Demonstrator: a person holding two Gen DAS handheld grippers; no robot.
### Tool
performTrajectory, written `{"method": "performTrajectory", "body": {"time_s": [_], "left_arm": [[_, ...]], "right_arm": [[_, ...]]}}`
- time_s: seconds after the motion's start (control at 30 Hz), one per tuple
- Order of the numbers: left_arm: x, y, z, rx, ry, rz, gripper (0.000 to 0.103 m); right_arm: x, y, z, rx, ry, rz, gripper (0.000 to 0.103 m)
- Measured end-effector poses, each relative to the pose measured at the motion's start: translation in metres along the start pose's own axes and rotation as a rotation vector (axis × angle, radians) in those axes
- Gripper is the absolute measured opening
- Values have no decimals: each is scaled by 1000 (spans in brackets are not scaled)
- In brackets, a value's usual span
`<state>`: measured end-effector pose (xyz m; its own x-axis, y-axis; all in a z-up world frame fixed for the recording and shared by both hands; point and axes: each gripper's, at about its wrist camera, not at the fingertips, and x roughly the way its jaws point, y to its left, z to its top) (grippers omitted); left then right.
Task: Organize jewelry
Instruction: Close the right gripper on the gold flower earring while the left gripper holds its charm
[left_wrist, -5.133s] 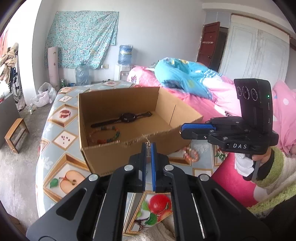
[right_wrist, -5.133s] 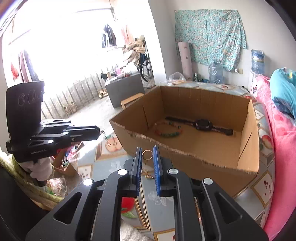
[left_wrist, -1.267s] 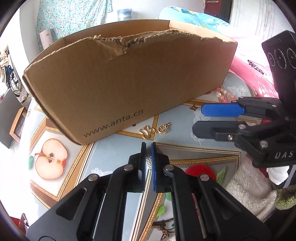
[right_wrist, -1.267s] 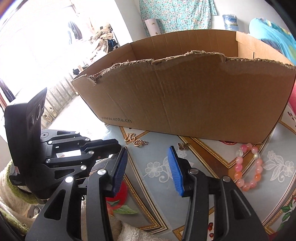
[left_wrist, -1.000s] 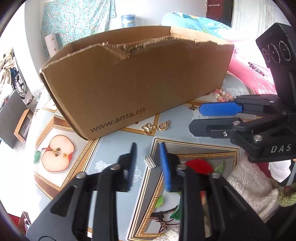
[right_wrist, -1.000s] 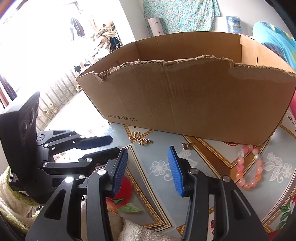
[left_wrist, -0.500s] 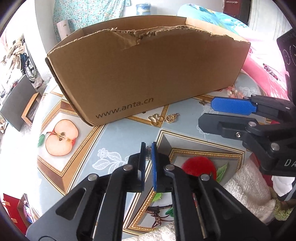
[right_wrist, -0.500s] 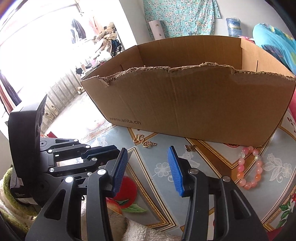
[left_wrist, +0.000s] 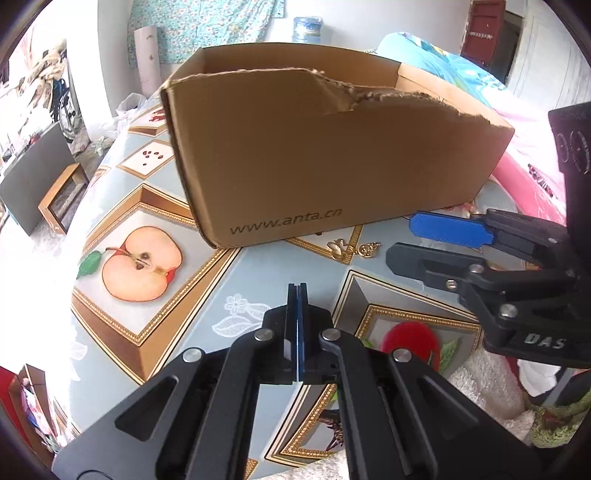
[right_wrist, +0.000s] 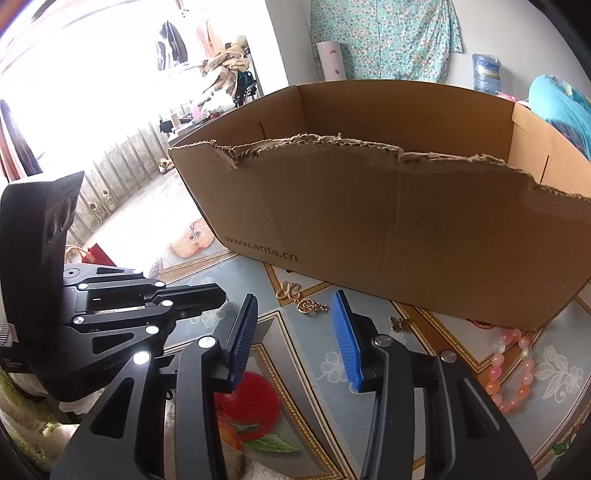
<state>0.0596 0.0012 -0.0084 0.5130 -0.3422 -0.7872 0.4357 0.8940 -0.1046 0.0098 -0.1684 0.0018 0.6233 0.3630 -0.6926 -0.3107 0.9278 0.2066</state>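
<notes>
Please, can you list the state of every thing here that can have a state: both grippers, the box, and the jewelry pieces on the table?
left gripper: fingers shut; nothing visible between them.
right gripper: open, empty.
cardboard box: open-topped, front edge torn.
gold pendants: on the table, before the box.
pink bead bracelet: on the table, untouched.

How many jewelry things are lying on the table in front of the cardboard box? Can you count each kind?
Gold swirly charms: 2
Small butterfly charm: 1
Pink bead bracelet: 1
Total: 4
</notes>
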Motion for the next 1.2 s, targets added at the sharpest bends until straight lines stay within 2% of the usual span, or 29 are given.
{"method": "performTrajectory", "body": {"time_s": [0.2, 0.53, 0.6, 0.9, 1.2], "left_arm": [[-8, 10, -5, -4, -30, -17, 0], [-13, 8, -10, 6, -41, -31, 0], [-12, 6, -10, 8, -43, -34, 0], [-16, -4, -9, 19, -63, -48, 0], [-28, -2, -3, -1, -112, -61, 0]], "right_arm": [[19, 0, 3, -63, 47, -38, 28], [31, 8, 5, -166, 67, -68, 21], [31, 8, 8, -171, 73, -61, 13], [21, 2, 9, -113, 54, -54, 12], [-1, -1, 14, -41, -17, -18, 12]]}}
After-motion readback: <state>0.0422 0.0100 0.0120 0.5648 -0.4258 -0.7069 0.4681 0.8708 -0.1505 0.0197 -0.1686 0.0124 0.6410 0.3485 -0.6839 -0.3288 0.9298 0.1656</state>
